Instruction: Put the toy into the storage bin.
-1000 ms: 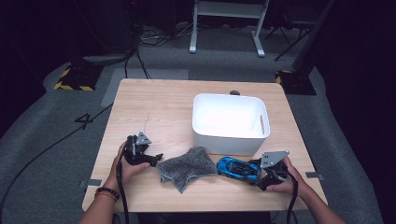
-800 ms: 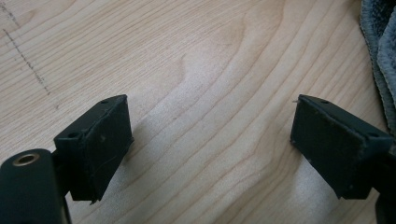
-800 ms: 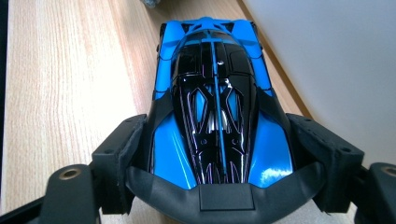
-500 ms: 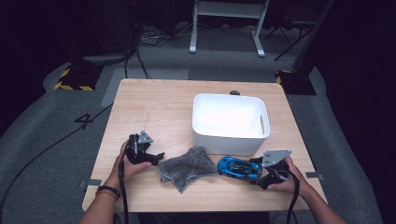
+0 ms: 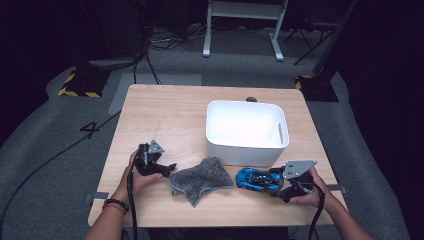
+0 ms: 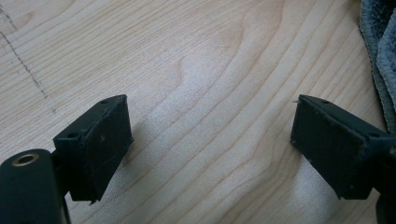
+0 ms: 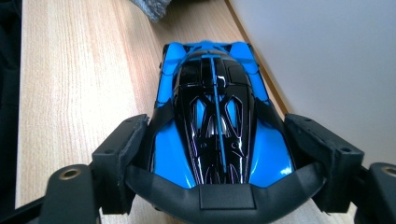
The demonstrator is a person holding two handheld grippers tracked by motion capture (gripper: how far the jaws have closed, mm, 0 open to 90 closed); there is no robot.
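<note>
A blue and black toy car (image 5: pixel 256 179) rests on the wooden table (image 5: pixel 170 115) just in front of the white bin (image 5: pixel 247 125). My right gripper (image 5: pixel 274 179) comes at it from the right. In the right gripper view the car (image 7: pixel 215 116) lies between the jaws, whose pads (image 7: pixel 123 154) press on its rear flanks. The right gripper (image 7: pixel 217 121) is shut on the car. A crumpled grey cloth (image 5: pixel 200 177) lies left of the car. Left of the cloth, my left gripper (image 5: pixel 169 167) stands open. Bare wood lies between the open jaws of the left gripper (image 6: pixel 210 105), with the cloth's edge (image 6: pixel 380 51) at the far right.
The white bin's wall (image 7: pixel 327 60) runs close along the car's right side in the right gripper view. Bare tabletop stretches behind the left hand and left of the bin. Cables and a metal stand (image 5: pixel 245 30) are on the floor beyond the table.
</note>
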